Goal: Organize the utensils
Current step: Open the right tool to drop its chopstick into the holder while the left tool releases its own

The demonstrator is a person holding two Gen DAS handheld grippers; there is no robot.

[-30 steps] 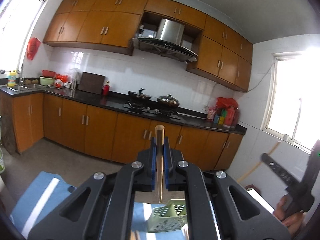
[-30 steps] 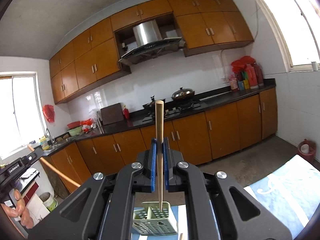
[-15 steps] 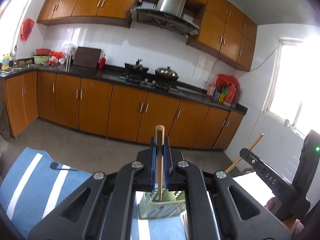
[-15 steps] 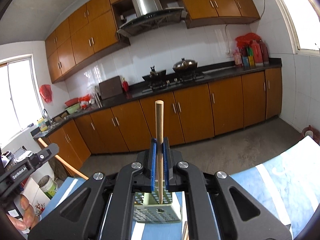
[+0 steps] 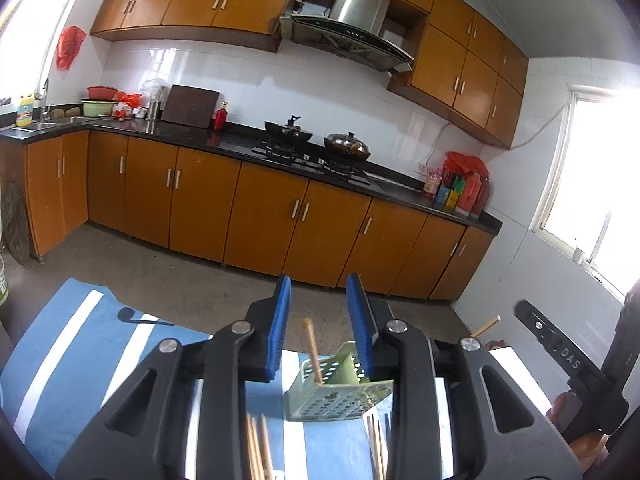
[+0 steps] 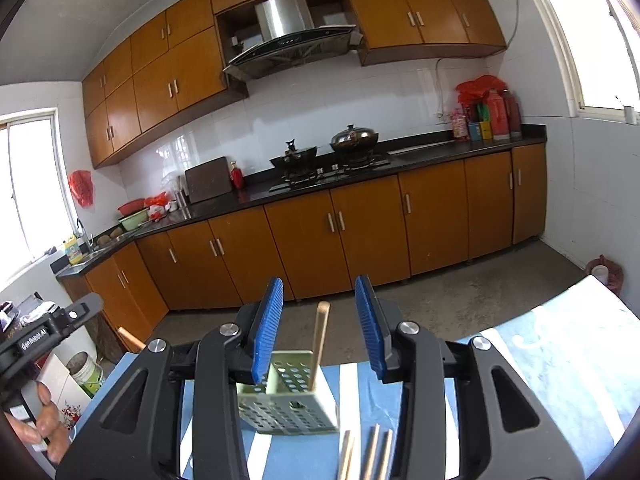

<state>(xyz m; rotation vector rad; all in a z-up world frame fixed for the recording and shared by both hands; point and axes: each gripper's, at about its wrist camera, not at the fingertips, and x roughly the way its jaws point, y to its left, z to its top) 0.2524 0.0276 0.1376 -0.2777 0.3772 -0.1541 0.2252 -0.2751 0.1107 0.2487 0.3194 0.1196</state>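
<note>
The pale green perforated plastic utensil basket (image 5: 338, 394) stands on the blue-and-white striped cloth (image 5: 72, 344) covering the bench; the left gripper (image 5: 320, 322) hangs just above it, its blue-padded jaws opening, and a round wooden chopstick (image 5: 312, 350) stands between them, untouched, its lower end inside the basket; the right gripper (image 6: 318, 320) likewise hangs over the basket (image 6: 288, 404), jaws opening, with a second wooden chopstick (image 6: 319, 346) upright between them and planted in a basket compartment, clear of both pads; more loose chopsticks (image 6: 366, 456) lie on the cloth just in front of the basket.
</note>
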